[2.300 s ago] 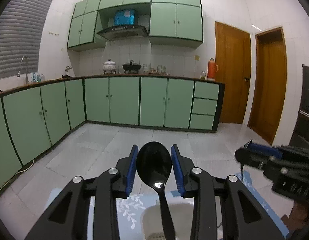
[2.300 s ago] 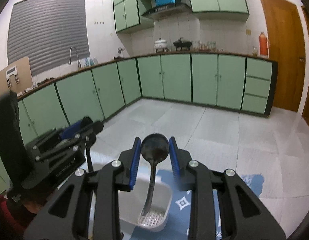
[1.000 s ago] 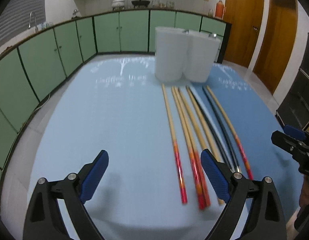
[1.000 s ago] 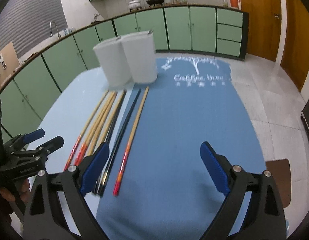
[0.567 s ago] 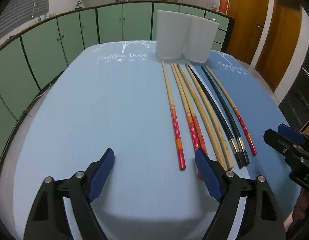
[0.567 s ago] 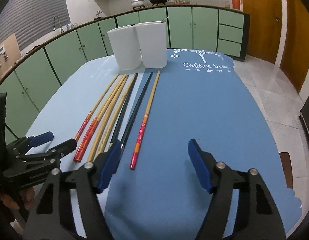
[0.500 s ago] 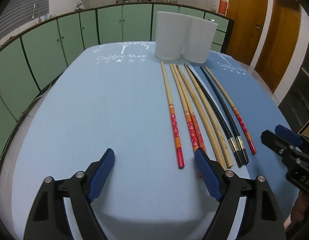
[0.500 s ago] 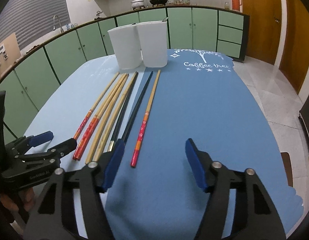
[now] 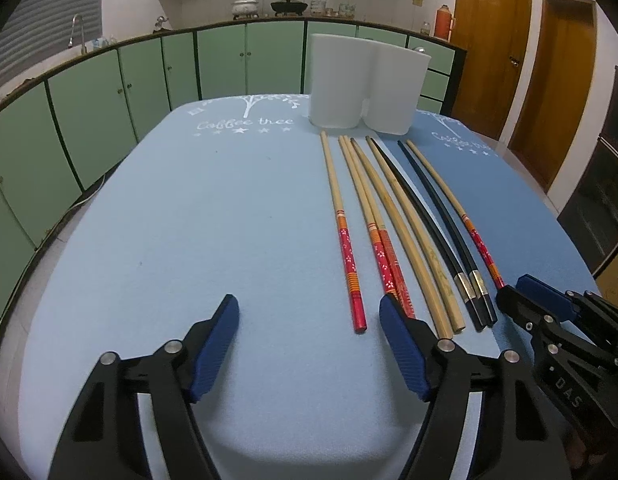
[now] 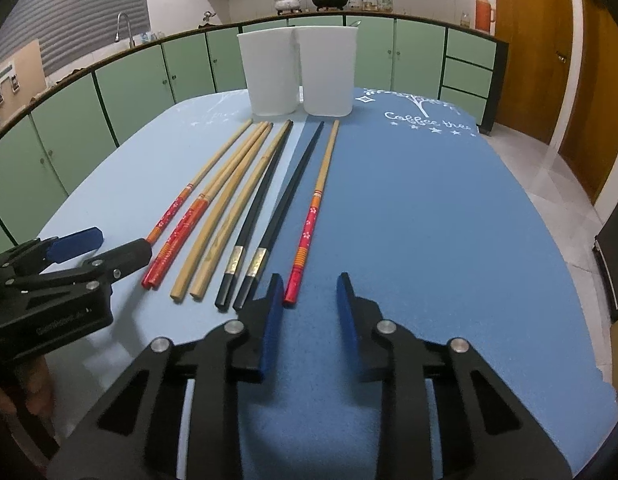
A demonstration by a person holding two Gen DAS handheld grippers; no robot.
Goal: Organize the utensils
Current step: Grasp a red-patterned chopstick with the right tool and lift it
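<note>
Several chopsticks lie side by side on the blue table mat: red-ended bamboo ones, plain bamboo ones and two black ones. They also show in the right wrist view. A white two-part utensil holder stands upright at the far end, also in the right wrist view. My left gripper is open and empty, just short of the red ends. My right gripper is partly open and empty, right beside the near end of the rightmost red-ended chopstick.
The mat has a darker blue half on the right. Green kitchen cabinets ring the room, with wooden doors at the right. The right gripper shows at the left wrist view's lower right.
Both grippers held black spoons over the holder, then let go and pulled back to the table's near end. The right gripper's jaws have narrowed in the last half second.
</note>
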